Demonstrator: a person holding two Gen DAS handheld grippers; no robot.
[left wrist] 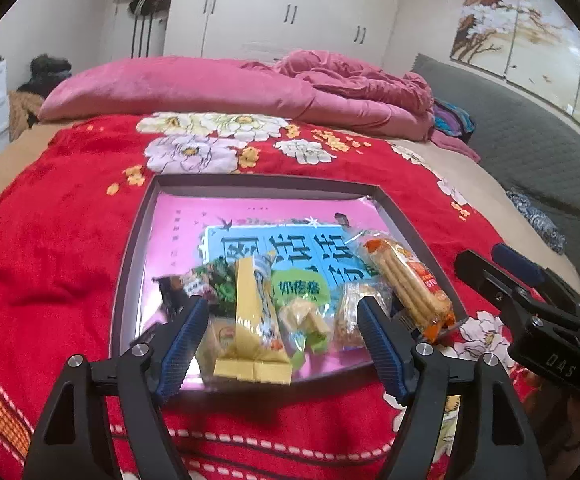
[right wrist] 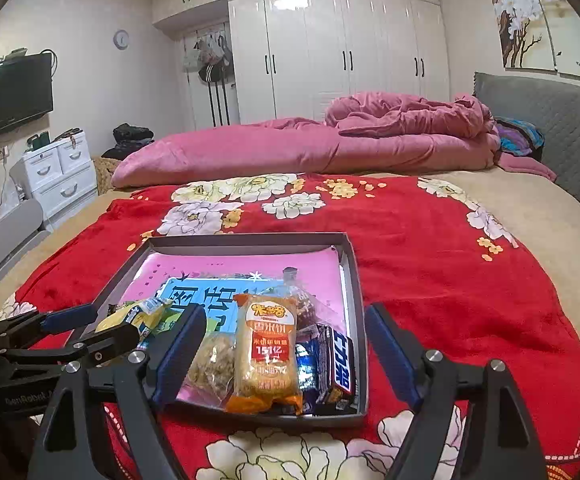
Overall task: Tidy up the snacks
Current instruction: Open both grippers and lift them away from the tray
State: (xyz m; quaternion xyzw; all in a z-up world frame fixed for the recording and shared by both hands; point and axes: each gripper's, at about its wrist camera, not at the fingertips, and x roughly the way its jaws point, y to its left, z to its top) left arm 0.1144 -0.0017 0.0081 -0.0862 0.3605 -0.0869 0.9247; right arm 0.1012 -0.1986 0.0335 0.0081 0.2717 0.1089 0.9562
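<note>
A shallow grey tray (left wrist: 258, 181) with a pink lining lies on the red floral blanket (left wrist: 50, 248). Inside it lie a yellow packet (left wrist: 254, 320), a green packet (left wrist: 297, 290), a clear bag (left wrist: 347, 316) and an orange rice-cracker pack (left wrist: 407, 284). My left gripper (left wrist: 284, 305) hovers open over the tray's near edge, its pads apart from the snacks. The right wrist view shows the same tray (right wrist: 250, 238) with the rice-cracker pack (right wrist: 266, 356), a dark chocolate bar (right wrist: 337, 368) and the clear bag (right wrist: 212, 364). My right gripper (right wrist: 285, 311) stands open above them, holding nothing.
The bed carries a folded pink quilt (right wrist: 290, 148) at the back and a grey headboard (right wrist: 561, 120) on the right. White wardrobes (right wrist: 329, 52), a white drawer unit (right wrist: 58, 176) and a wall TV (right wrist: 10, 96) stand beyond. Each gripper shows at the other's side.
</note>
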